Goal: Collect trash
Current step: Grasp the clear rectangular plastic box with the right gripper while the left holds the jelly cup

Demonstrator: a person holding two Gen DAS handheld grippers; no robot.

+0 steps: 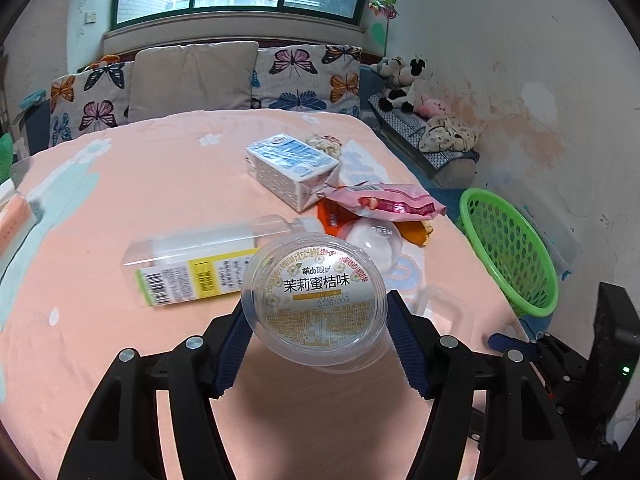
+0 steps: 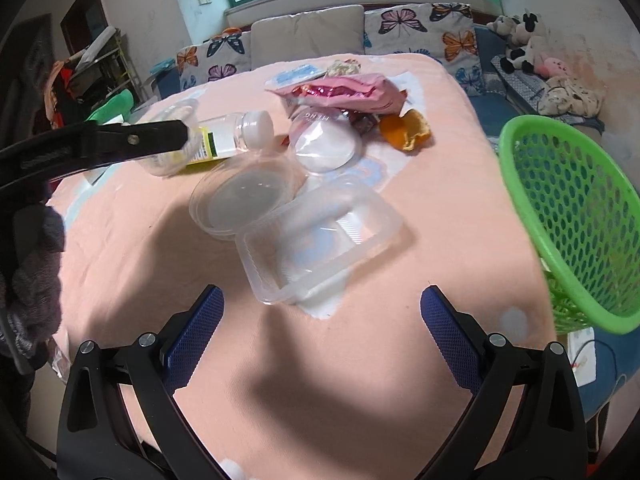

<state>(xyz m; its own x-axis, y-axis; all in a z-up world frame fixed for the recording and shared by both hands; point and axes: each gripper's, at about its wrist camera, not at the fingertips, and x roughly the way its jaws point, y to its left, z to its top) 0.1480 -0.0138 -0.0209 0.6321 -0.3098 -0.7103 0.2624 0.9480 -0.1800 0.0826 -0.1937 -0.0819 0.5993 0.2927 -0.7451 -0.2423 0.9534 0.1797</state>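
Note:
My left gripper (image 1: 316, 320) is shut on a clear jelly cup (image 1: 314, 300) with a yellow-and-white label and holds it above the pink bedspread (image 1: 140, 200). In the right wrist view the cup (image 2: 172, 152) shows in the left gripper's black finger (image 2: 120, 140). My right gripper (image 2: 320, 300) is open and empty, just short of a clear rectangular tray (image 2: 320, 236). A clear round lid (image 2: 244, 198), a domed cup (image 2: 325, 142), a plastic bottle (image 2: 236, 134), a pink wrapper (image 2: 344, 92) and orange peel (image 2: 406, 130) lie beyond. A green basket (image 2: 576, 220) stands at the right.
A milk carton (image 1: 292, 170) lies further back on the bed. Butterfly pillows (image 1: 308, 76) line the headboard. Plush toys (image 1: 404, 80) sit on a bench at the right. A shelf with clutter (image 2: 92, 68) stands at the far left.

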